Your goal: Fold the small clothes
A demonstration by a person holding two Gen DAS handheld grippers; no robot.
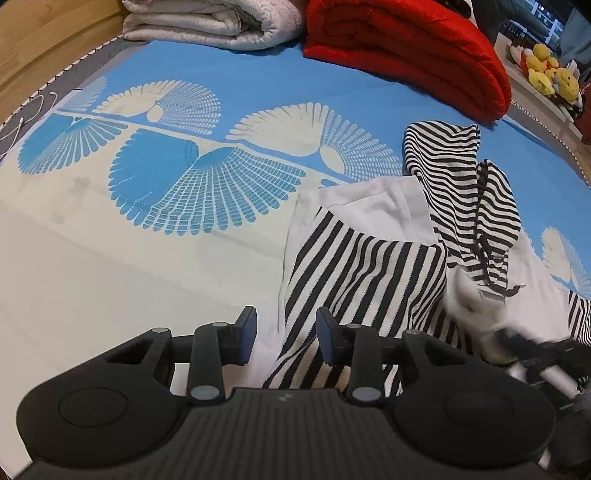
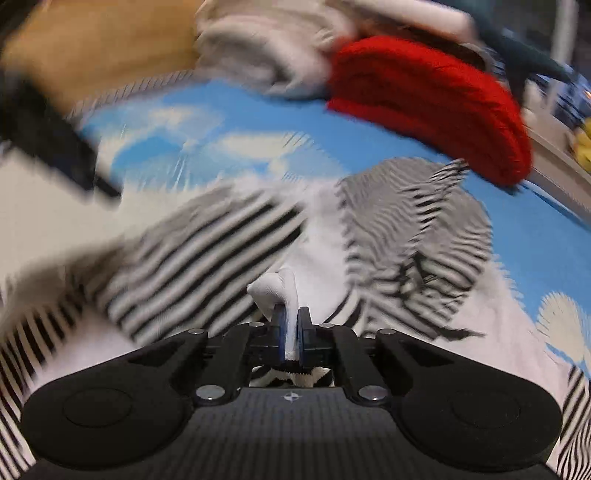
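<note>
A small black-and-white striped garment with white panels point(image 1: 369, 266) lies crumpled on the bed, right of centre in the left wrist view. My left gripper point(image 1: 286, 338) is open and empty, its blue pads just above the garment's near left edge. My right gripper point(image 2: 291, 326) is shut on a fold of the garment's white fabric point(image 2: 284, 291), which sticks up between the pads. The right wrist view is motion-blurred; the striped garment point(image 2: 207, 251) spreads ahead of it. The right gripper shows blurred at the lower right of the left wrist view point(image 1: 524, 350).
The bed has a blue and cream sheet with fan patterns point(image 1: 207, 184). A folded red blanket point(image 1: 413, 55) and a folded grey-white quilt point(image 1: 210, 22) lie at the far end. Yellow plush toys point(image 1: 550, 70) sit on a shelf at far right. A wooden frame point(image 1: 44, 44) borders the left.
</note>
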